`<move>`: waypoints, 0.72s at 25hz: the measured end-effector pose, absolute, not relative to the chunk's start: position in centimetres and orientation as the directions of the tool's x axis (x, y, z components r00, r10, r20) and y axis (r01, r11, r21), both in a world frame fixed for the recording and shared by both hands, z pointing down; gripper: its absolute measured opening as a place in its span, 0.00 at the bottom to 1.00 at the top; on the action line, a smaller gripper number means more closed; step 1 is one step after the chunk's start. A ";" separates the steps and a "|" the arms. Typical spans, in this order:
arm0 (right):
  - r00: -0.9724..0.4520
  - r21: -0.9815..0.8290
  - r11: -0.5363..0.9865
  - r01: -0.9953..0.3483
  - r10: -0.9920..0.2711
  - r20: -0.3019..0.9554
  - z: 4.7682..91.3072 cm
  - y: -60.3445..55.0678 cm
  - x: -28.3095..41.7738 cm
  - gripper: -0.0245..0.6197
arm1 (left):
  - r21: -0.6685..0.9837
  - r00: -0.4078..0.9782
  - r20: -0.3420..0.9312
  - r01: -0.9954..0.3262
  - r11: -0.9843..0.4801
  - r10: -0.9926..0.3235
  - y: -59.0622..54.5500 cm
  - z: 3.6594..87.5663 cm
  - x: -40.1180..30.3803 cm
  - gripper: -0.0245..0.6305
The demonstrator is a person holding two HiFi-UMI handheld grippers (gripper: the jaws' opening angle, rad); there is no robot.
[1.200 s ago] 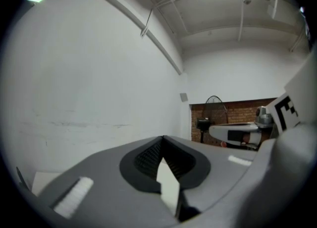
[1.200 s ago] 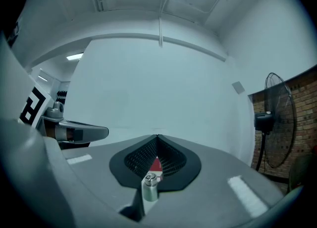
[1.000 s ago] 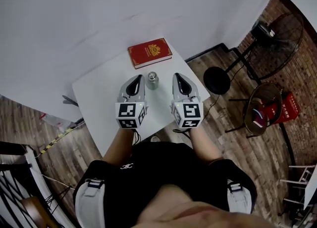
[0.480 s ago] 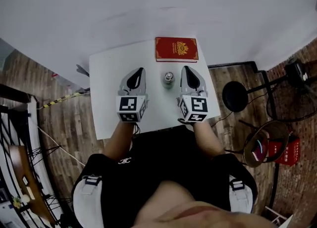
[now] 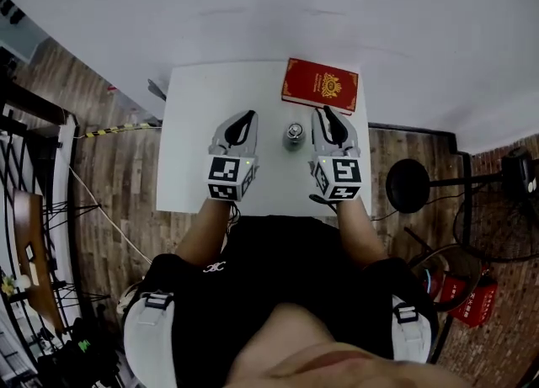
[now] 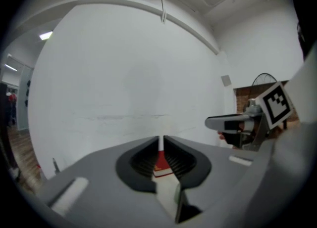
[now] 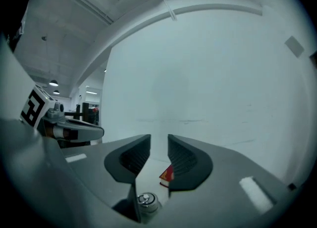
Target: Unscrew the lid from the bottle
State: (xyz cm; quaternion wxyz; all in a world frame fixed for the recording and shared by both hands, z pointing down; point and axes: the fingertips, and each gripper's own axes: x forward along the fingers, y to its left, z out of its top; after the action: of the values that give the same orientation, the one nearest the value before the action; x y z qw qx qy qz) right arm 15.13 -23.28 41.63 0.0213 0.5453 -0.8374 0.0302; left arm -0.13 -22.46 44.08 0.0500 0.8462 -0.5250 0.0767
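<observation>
A small bottle with a silvery lid (image 5: 293,134) stands upright on the white table (image 5: 189,142), between my two grippers. My left gripper (image 5: 247,117) hovers to its left with its jaws shut and nothing in them; in the left gripper view (image 6: 161,140) only a thin slit shows. My right gripper (image 5: 327,114) is just right of the bottle, and its jaws are opening, with nothing between the pads (image 7: 159,140). The bottle's lid (image 7: 145,201) shows low in the right gripper view, below the jaws and apart from them.
A red book (image 5: 320,85) lies at the table's far right corner, behind the bottle; it also shows as the red book (image 6: 160,165) past the left jaws. A white wall lies beyond the table. A black round stand base (image 5: 410,186) sits on the wooden floor to the right.
The head view has swung, so the table and book now lie squarer and further right in the picture. Both grippers stay on either side of the bottle.
</observation>
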 end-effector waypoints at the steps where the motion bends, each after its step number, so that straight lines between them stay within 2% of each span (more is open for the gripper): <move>1: -0.434 -0.019 0.434 -0.901 -0.895 0.099 42.3 -23.6 14.9 0.22 | 0.021 0.477 0.197 -0.875 -0.483 -0.857 -22.5 44.7 0.6 0.19; 2: -0.457 -0.012 0.460 -0.888 -0.880 0.130 43.1 -23.8 14.6 0.27 | 0.038 0.514 0.216 -0.854 -0.519 -0.830 -22.6 45.4 1.3 0.38; 3: -0.473 -0.009 0.478 -0.878 -0.867 0.155 43.8 -23.9 14.5 0.30 | 0.050 0.539 0.238 -0.838 -0.544 -0.808 -22.6 46.3 1.8 0.42; 6: -0.494 -0.027 0.500 -0.866 -0.846 0.201 45.4 -24.0 14.5 0.30 | 0.053 0.555 0.303 -0.822 -0.568 -0.775 -22.7 49.0 2.4 0.51; 18: -0.527 -0.057 0.557 -0.828 -0.741 0.416 53.9 -23.4 13.1 0.30 | 0.068 0.629 0.479 -0.722 -0.688 -0.612 -21.9 57.8 5.3 0.54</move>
State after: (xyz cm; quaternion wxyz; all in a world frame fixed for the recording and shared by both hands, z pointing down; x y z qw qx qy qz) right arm 13.09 -23.35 53.86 0.1750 0.4537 -0.8649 0.1245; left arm 5.25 -21.88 57.79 0.1280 0.8933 -0.3736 0.2147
